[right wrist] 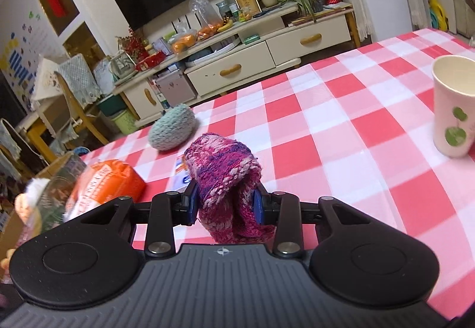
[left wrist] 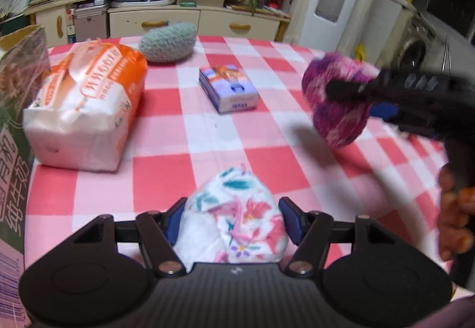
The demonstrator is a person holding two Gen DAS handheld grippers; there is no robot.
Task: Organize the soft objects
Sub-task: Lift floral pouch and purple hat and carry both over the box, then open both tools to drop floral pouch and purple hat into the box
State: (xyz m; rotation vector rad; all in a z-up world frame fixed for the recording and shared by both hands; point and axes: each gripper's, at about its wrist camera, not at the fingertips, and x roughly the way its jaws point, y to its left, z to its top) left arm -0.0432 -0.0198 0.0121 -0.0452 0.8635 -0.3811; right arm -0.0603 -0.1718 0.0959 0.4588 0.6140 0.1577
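1. Right gripper [right wrist: 225,205] clamps down on the purple knit piece [right wrist: 227,179], jaws drawn narrow, blue pads [right wrist: 192,205] sinking into the wool on both sides. The squeeze looks firm enough to carry something this floppy without a slip.
2. From the left wrist view that knit bundle hangs clear above the checked tablecloth [left wrist: 267,150], off to the right.
3. Left gripper [left wrist: 234,219] sits at a middling width around the floral cloth bundle [left wrist: 237,215]. The left pad presses its side; whether the right pad touches, I cannot tell. The bundle appears to be resting on the table.
4. Further out: a small tissue pack [left wrist: 228,89] mid-table, a big orange-and-white tissue bag [left wrist: 86,108] on the left, a grey-green knit lump [left wrist: 167,43] at the far edge.
5. A cardboard box [left wrist: 14,126] stands at the left, probably where the soft things go.
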